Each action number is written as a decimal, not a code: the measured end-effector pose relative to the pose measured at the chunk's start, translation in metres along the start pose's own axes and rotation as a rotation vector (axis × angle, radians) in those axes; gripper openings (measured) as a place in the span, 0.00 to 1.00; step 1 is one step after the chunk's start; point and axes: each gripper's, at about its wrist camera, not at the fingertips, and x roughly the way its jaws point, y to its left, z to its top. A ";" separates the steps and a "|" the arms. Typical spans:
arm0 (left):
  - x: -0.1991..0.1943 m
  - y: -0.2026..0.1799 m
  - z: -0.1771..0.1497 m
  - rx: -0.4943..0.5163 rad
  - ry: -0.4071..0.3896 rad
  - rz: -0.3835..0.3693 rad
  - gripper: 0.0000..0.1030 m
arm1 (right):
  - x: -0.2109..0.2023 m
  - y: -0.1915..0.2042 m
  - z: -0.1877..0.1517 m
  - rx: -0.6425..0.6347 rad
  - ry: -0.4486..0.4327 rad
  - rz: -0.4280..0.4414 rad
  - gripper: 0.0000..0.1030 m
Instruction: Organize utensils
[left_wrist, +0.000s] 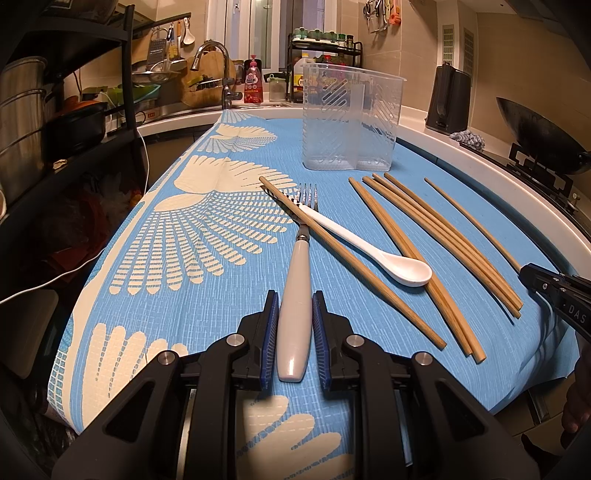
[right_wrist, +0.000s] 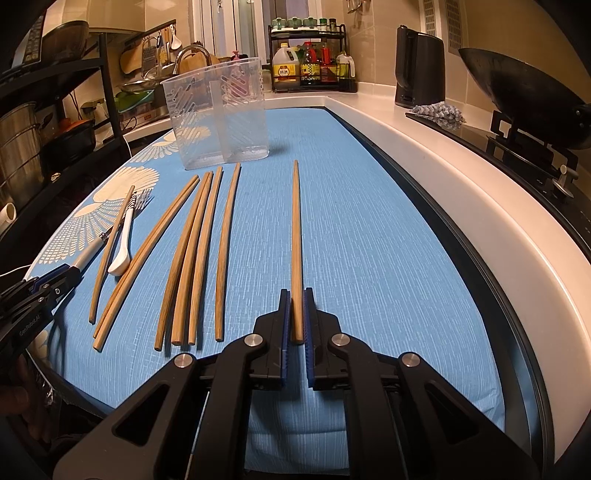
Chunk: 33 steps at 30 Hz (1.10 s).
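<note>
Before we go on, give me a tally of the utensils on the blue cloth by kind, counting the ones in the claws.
Chopsticks: 8
Fork: 1
Spoon: 1
Total: 10

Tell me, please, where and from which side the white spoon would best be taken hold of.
Probably by the slim handle, from above, jaws set across it. The white spoon lies flat, its bowl wide and rounded against a chopstick, and its handle tip rests on another chopstick and the fork. The mid-handle stretch is the narrow, freer part.
</note>
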 end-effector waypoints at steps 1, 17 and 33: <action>0.000 0.000 0.000 0.001 0.000 0.001 0.19 | 0.000 -0.001 0.000 0.001 0.000 0.001 0.07; -0.001 -0.001 0.000 0.010 -0.007 0.004 0.19 | -0.001 0.000 -0.001 -0.006 -0.005 0.008 0.07; -0.003 -0.001 -0.004 0.013 -0.018 0.011 0.19 | 0.000 0.000 -0.001 -0.006 -0.005 0.007 0.07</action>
